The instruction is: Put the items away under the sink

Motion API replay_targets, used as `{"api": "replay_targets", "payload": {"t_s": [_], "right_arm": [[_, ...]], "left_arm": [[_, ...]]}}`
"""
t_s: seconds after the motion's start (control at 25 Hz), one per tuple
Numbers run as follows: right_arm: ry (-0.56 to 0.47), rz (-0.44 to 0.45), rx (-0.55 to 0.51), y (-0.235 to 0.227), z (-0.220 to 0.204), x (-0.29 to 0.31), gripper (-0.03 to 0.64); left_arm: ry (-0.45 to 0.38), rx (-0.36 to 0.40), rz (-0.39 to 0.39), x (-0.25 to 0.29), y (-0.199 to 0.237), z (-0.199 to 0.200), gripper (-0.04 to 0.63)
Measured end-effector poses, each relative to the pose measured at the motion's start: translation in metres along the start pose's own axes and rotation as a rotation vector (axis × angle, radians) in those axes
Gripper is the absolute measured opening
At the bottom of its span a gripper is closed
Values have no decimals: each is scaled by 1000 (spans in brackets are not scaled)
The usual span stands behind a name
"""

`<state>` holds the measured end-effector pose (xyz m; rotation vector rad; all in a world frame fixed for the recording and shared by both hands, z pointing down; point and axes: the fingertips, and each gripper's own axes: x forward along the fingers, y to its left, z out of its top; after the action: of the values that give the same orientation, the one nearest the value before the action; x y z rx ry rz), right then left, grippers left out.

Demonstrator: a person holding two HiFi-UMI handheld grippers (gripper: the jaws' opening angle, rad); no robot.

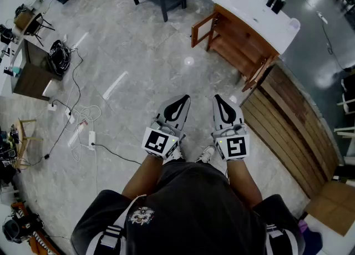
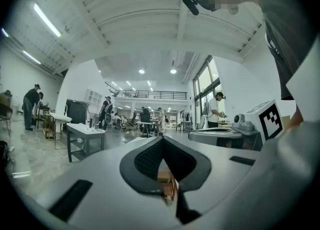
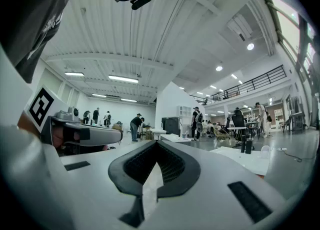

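Left claw [image 1: 183,99], right claw [image 1: 218,98] shut; sink cabinet [image 1: 237,42] well ahead.

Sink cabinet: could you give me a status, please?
Shut and empty: left gripper, right gripper. Doors open on sink cabinet, bottles on top. Bare floor ahead.

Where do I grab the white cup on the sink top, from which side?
Grip the white cup across its side wall, level, from the side away from the dark bottles. It stands upright at a corner of the sink top, probably leaving that side free. The shut right gripper must open.
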<state>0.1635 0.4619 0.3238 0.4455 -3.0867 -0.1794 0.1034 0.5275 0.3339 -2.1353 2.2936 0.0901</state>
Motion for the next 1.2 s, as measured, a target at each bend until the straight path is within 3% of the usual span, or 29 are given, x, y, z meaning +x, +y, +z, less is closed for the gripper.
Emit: {"api": "replay_targets", "payload": {"t_s": [0.36, 0.56, 1.2], "right_arm": [[48, 23, -22, 23, 0, 2, 23], [-36, -24, 8, 21, 6, 8, 25], [25, -116, 28, 46, 3, 43, 23]], "left_arm": [[-20, -40, 27, -12, 15, 7, -2], [-15, -9, 58, -17, 35, 9, -2], [6, -15, -41, -38, 85, 12, -2]]}}
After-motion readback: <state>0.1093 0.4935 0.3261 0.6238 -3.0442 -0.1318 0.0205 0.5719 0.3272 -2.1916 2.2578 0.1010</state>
